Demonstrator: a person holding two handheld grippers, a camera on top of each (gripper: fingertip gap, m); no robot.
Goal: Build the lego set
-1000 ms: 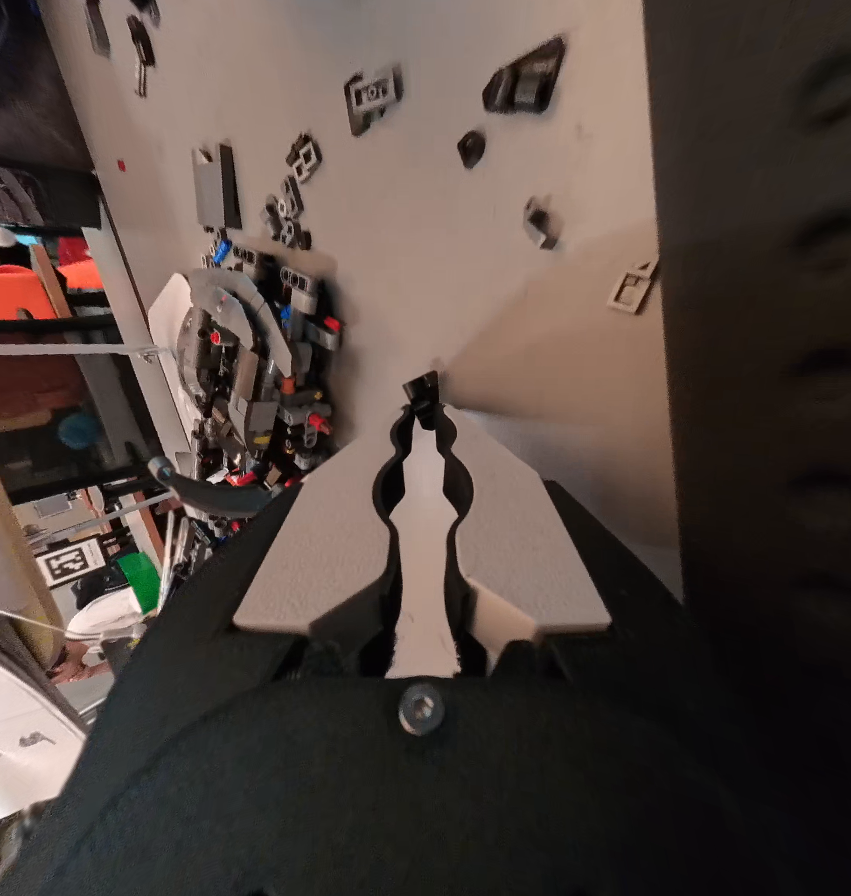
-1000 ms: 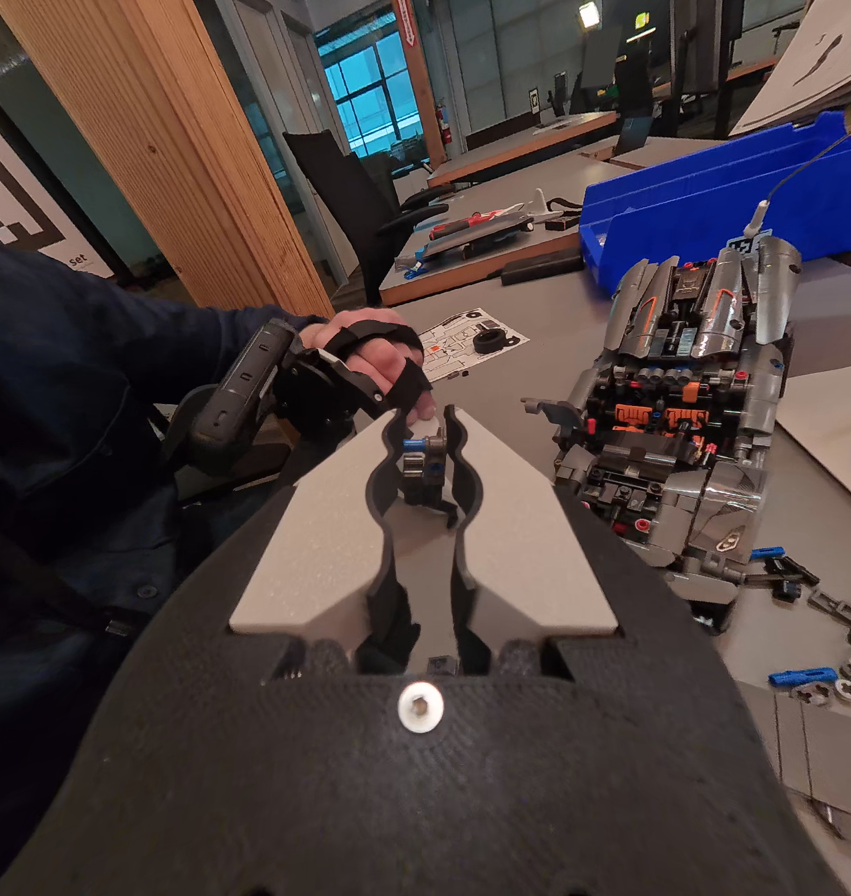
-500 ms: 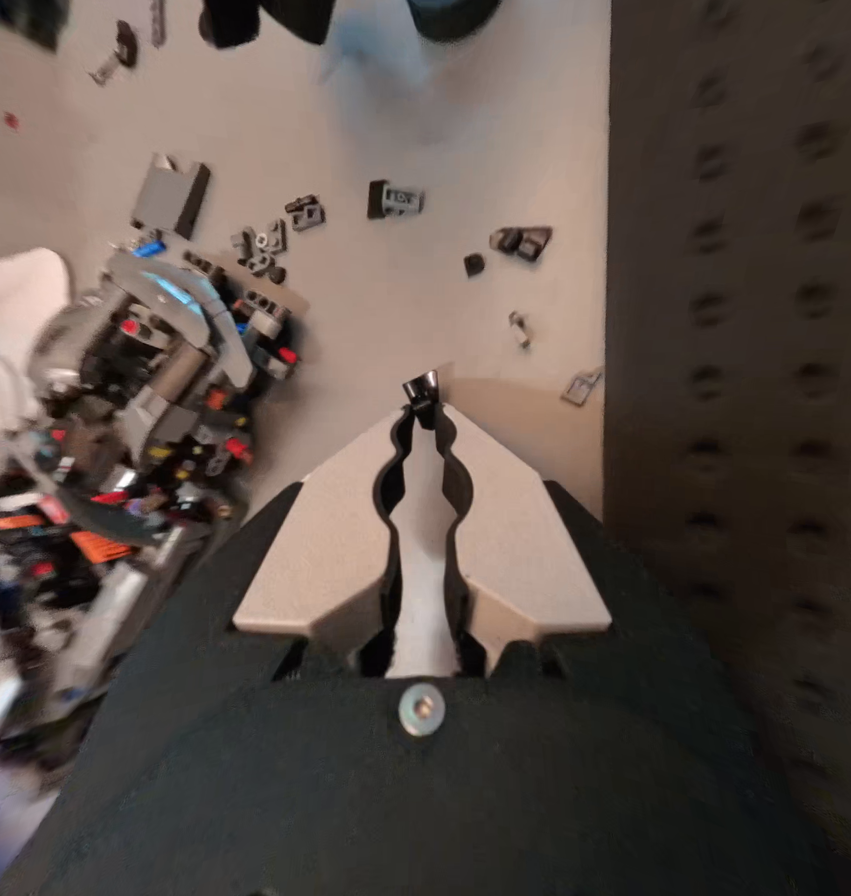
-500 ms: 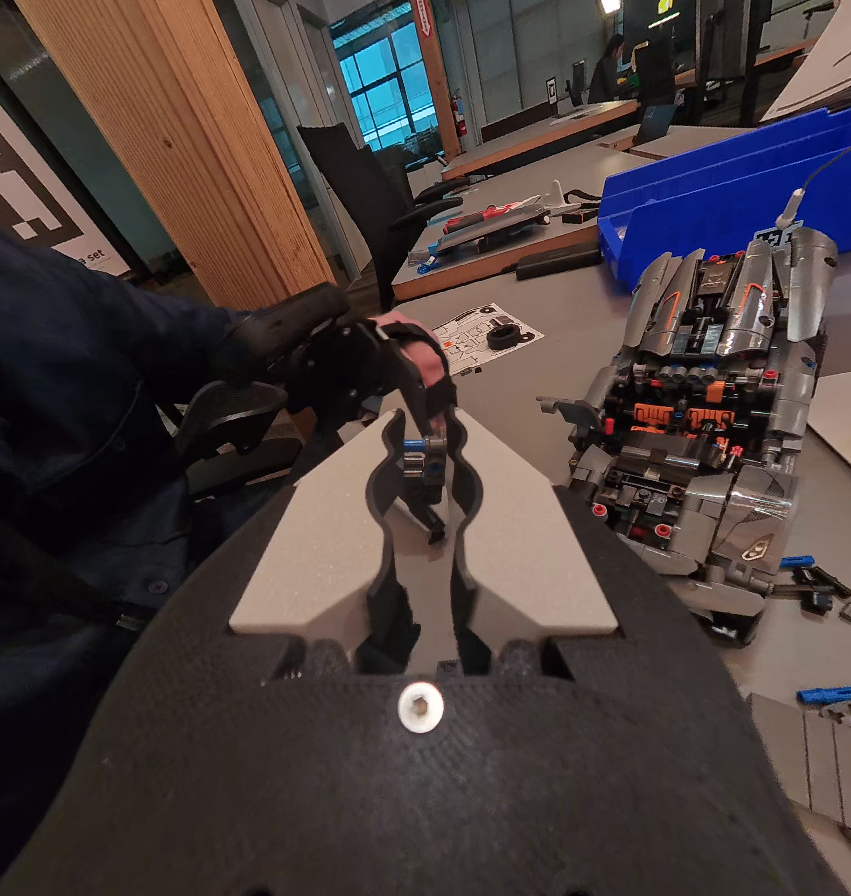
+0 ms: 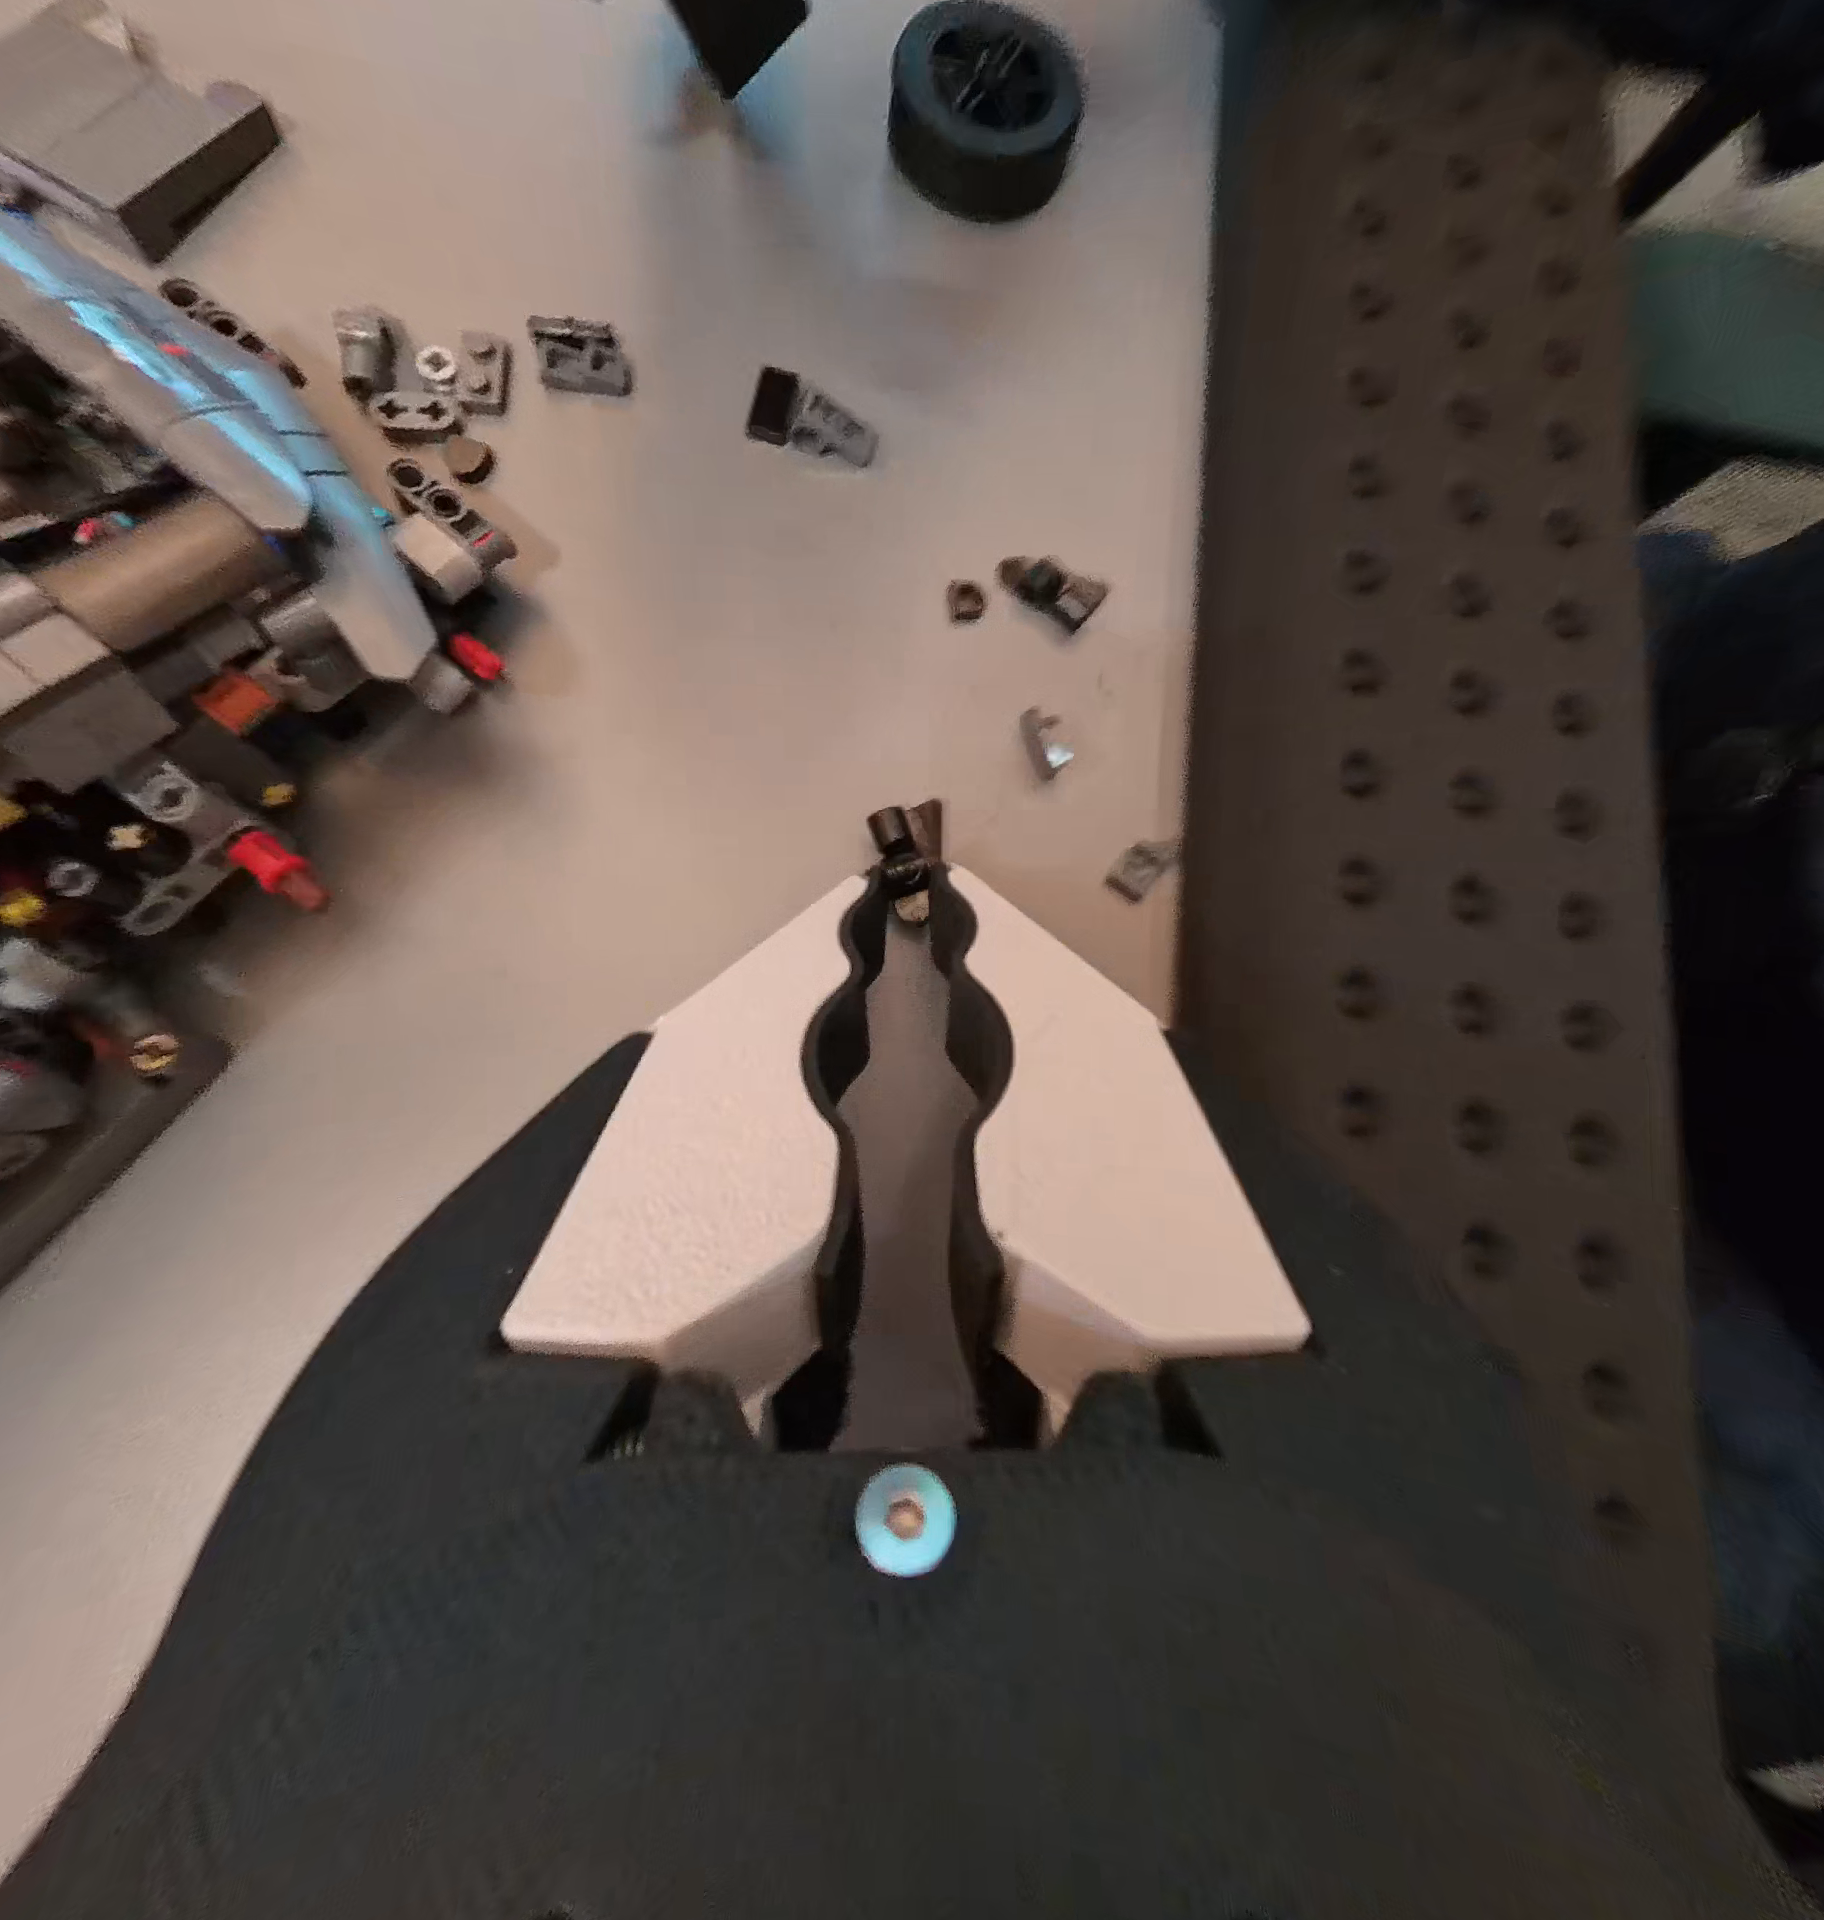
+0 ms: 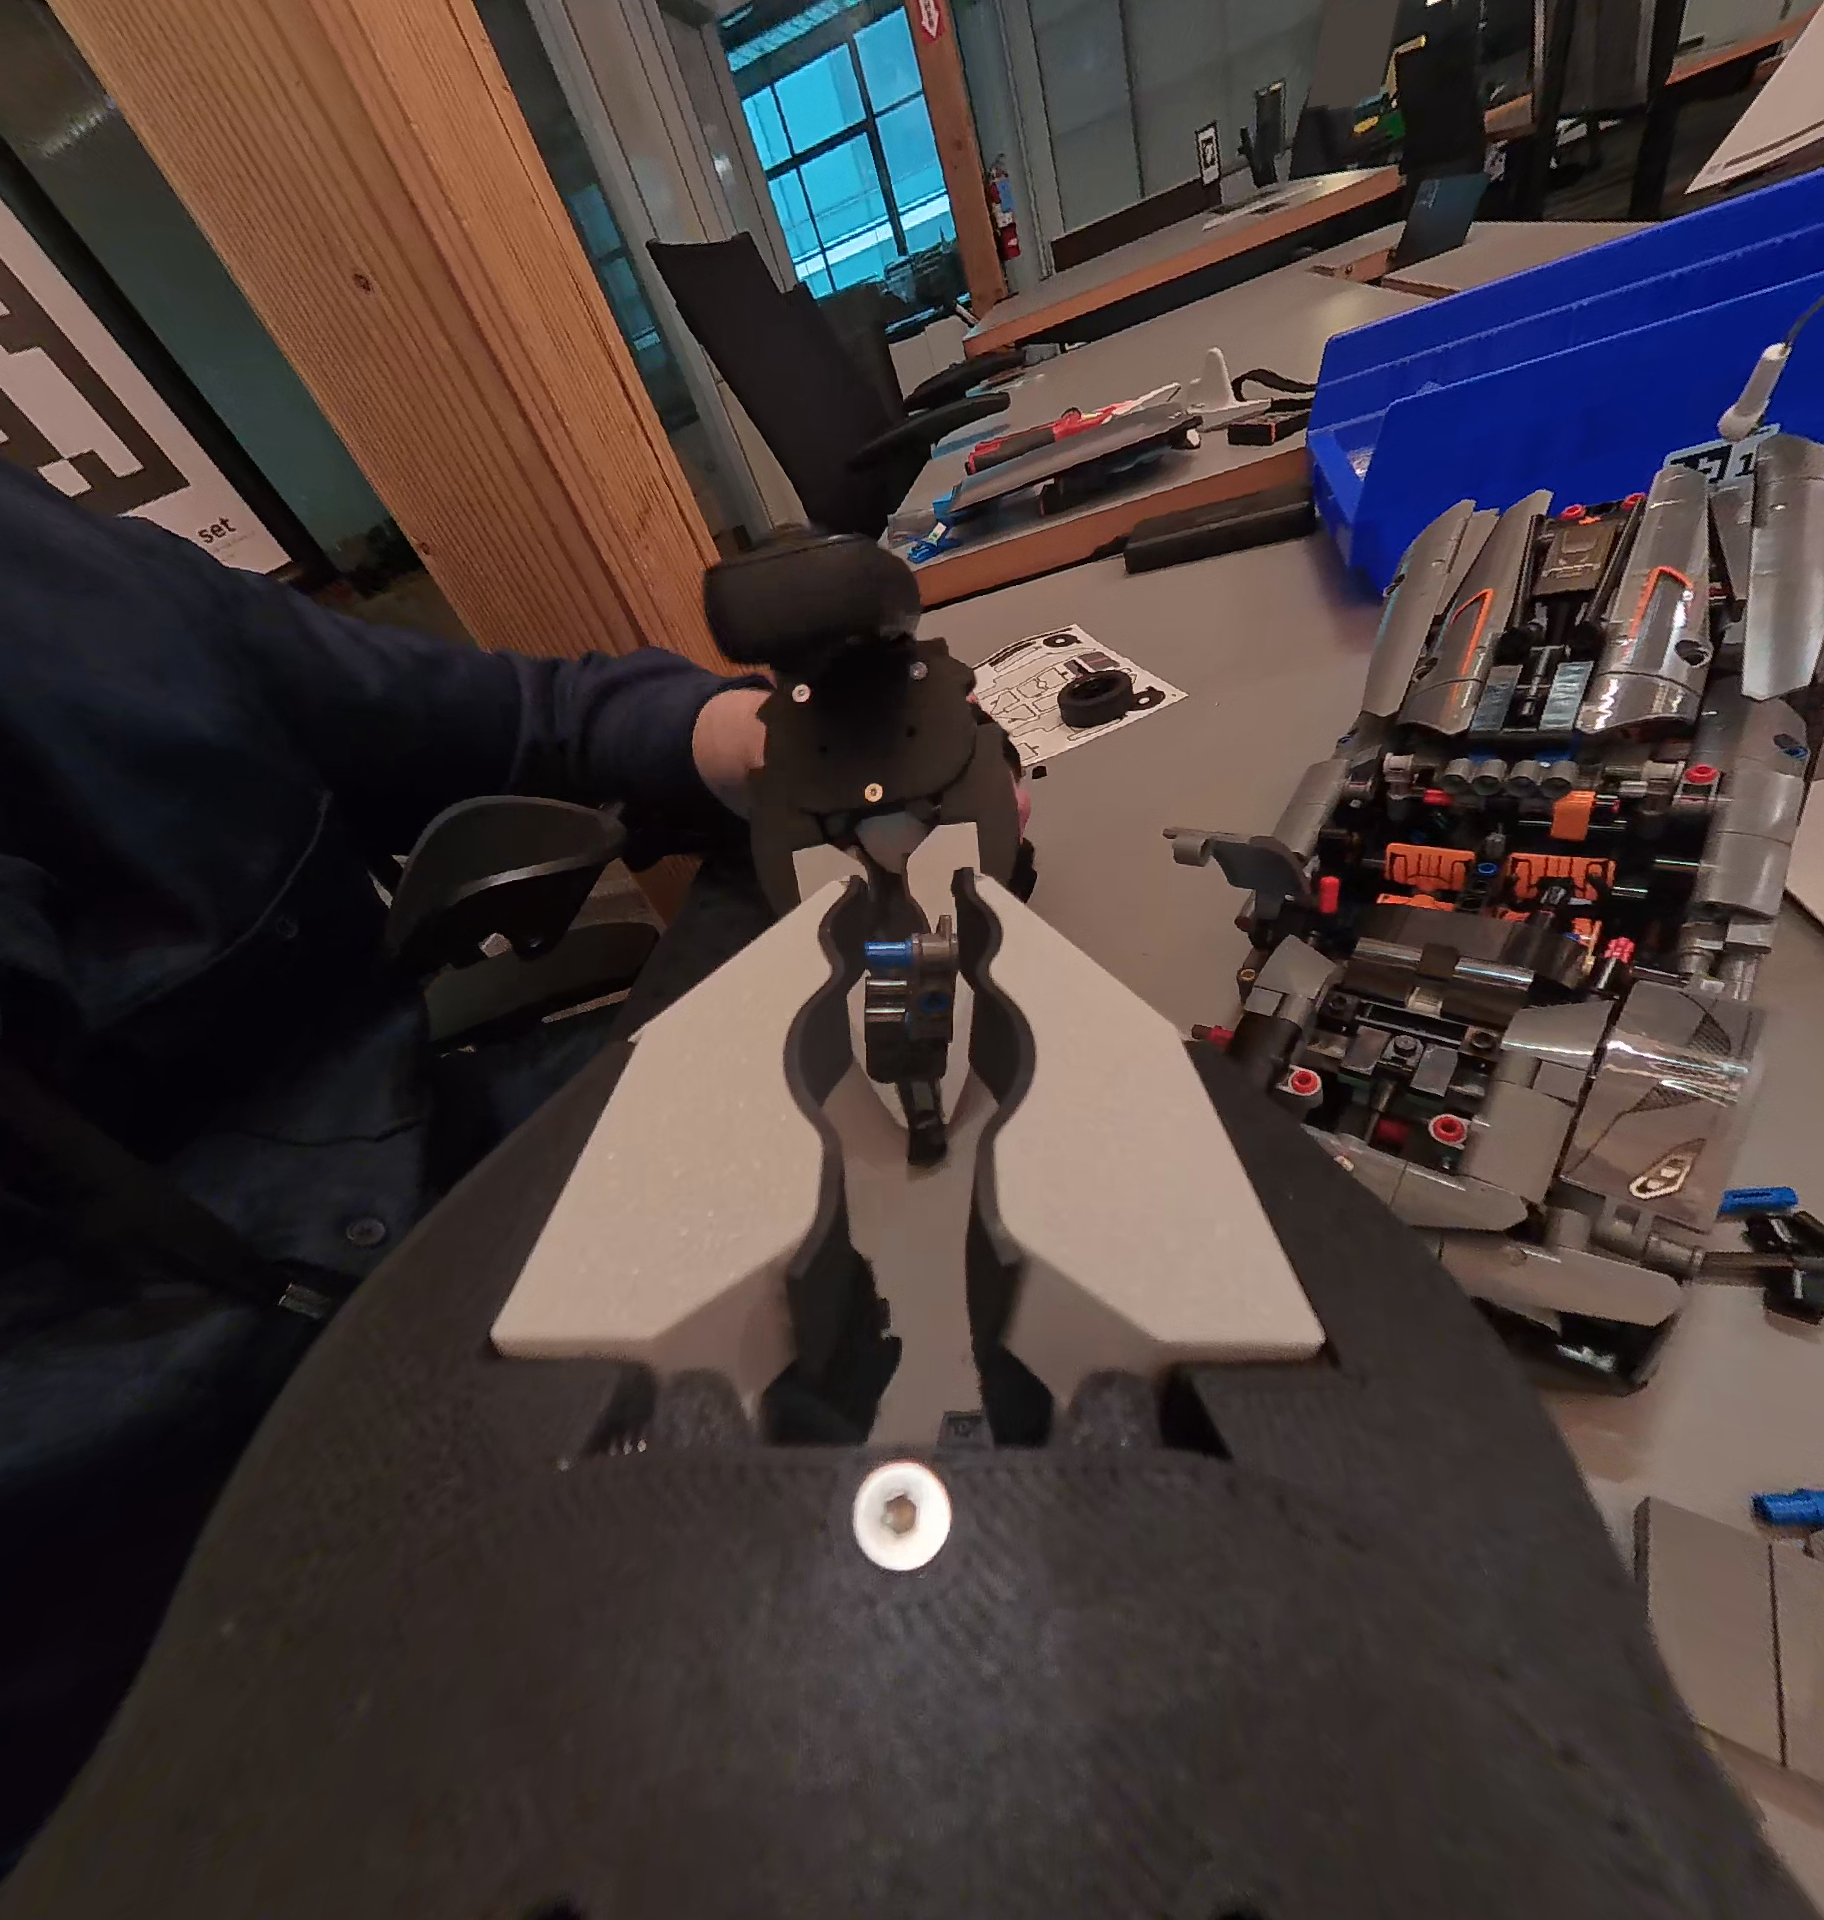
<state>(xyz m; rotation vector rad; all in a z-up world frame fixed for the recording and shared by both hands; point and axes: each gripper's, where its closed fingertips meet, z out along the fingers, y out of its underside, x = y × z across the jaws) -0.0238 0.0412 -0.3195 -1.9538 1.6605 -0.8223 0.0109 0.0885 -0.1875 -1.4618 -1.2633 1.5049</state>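
My left gripper [image 5: 908, 873] is shut on a small black lego pin [image 5: 903, 831] at its fingertips, held above the grey table. My right gripper [image 6: 908, 885] is shut on a small grey and black lego sub-assembly with blue pins [image 6: 908, 1003]. In the right wrist view the left gripper [image 6: 882, 831], held by a hand, points down just beyond my right fingertips. The grey lego car [image 6: 1542, 935] stands on the table to the right; it also shows in the left wrist view [image 5: 160, 540].
Loose grey and black pieces [image 5: 575, 353] and a black wheel [image 5: 986, 99] lie on the table. The right gripper's dark perforated body [image 5: 1407, 727] fills the right of the left wrist view. A blue bin [image 6: 1614, 353], an instruction sheet [image 6: 1033, 707] and blue pins [image 6: 1812, 1507] are nearby. The gap from one gripper's tips to the other's is roughly 15 centimeters.
The left gripper has swung round and up with its black pin, from beside the right gripper to just beyond its fingertips. The right gripper keeps its hold and has barely moved.
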